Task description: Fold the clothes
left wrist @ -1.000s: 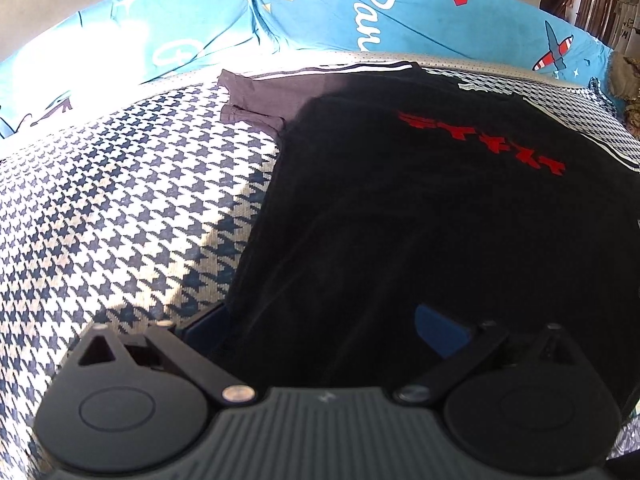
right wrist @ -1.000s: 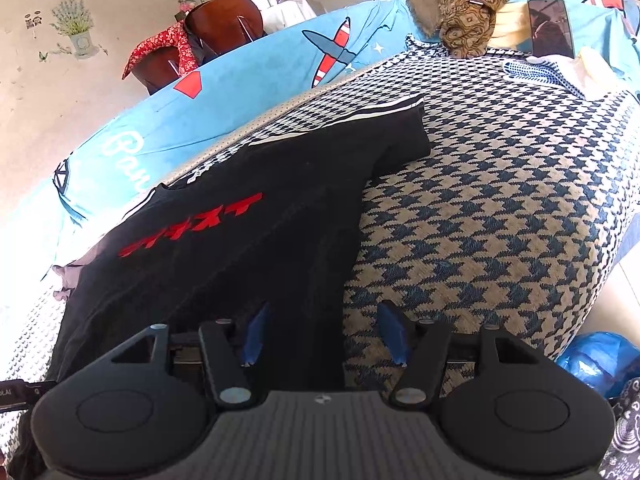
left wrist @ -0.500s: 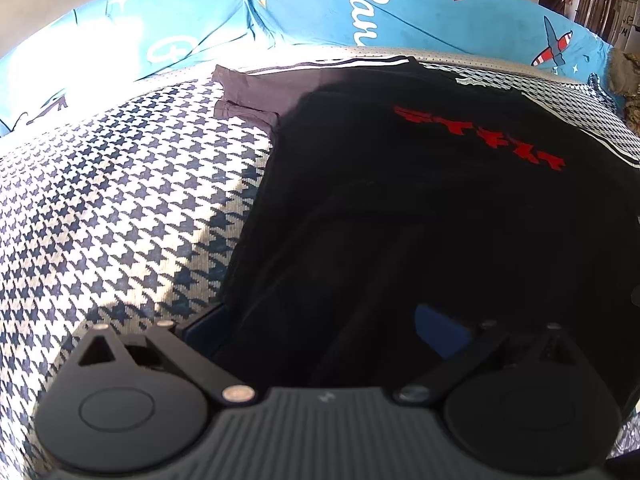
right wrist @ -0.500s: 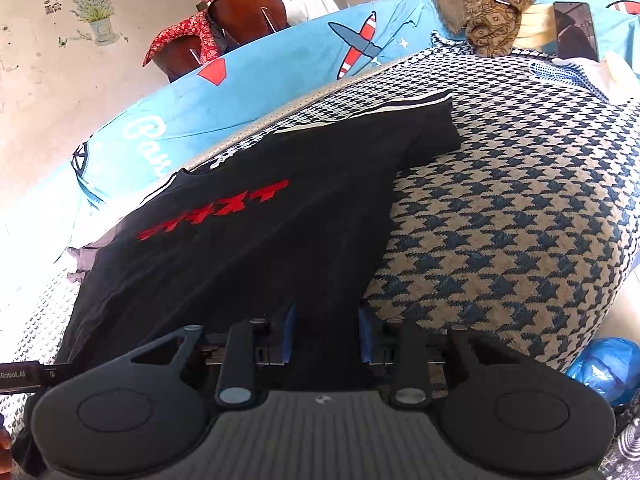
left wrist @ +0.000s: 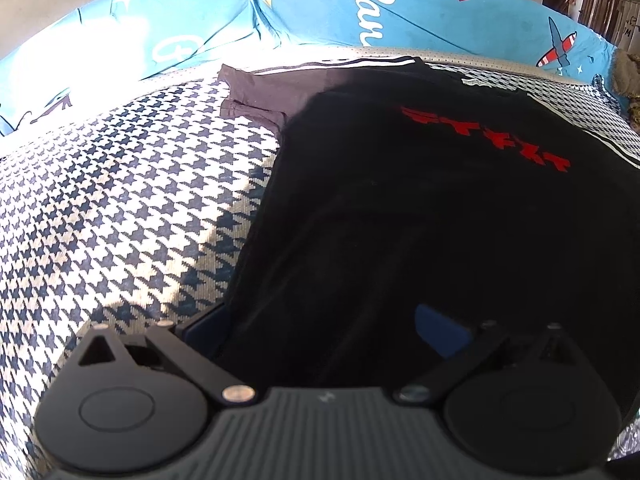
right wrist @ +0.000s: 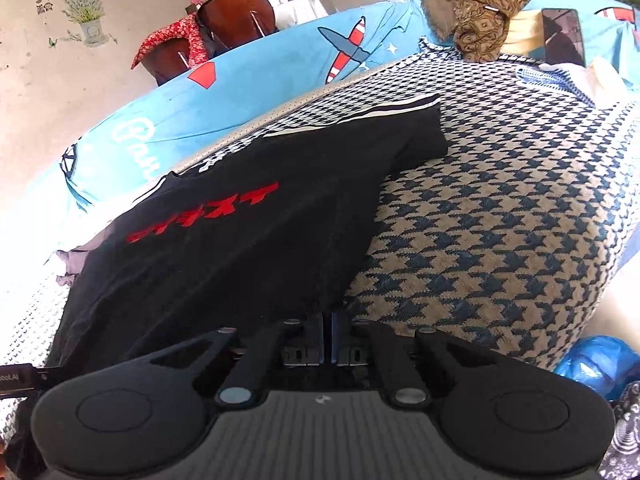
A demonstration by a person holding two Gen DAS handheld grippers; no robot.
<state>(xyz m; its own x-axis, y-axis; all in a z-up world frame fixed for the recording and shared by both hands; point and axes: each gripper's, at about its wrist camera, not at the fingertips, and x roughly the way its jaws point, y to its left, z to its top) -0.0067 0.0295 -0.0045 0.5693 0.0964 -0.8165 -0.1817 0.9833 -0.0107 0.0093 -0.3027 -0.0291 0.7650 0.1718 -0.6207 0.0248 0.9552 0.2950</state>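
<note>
A black T-shirt (left wrist: 420, 208) with a line of red characters (left wrist: 486, 138) across the chest lay spread flat on the houndstooth sofa cover (left wrist: 120, 200), its collar toward the blue printed backrest (left wrist: 320, 4) and its hem toward the cameras. The left gripper (left wrist: 324, 324) stood wide open over the hem corner, one blue pad (left wrist: 438, 330) above the cloth and the other at the shirt's side edge, with nothing yet between them. The right gripper (right wrist: 327, 330) had its jaws drawn together until the blue pads nearly met, and the opposite hem corner of the T-shirt (right wrist: 248, 240) appeared to be pinched there, though the fabric inside the gap was too dark to make out plainly. The shirt looked thin, light and limp: shallow wrinkles ran through the body and the far sleeve (right wrist: 404, 136) lay slack against the sofa cover. Such cloth would sag and bunch if lifted from one point, so it would best be held at both hem corners together, taking the doubled hem seam, where the pads have something to bite. It seemed neither slippery nor fragile, but the textured sofa cover would likely drag on it, so lifting clear would serve better than sliding. A phone (right wrist: 562, 36) and a brown patterned cloth (right wrist: 480, 16) sat well apart from the shirt, toward the backrest.
</note>
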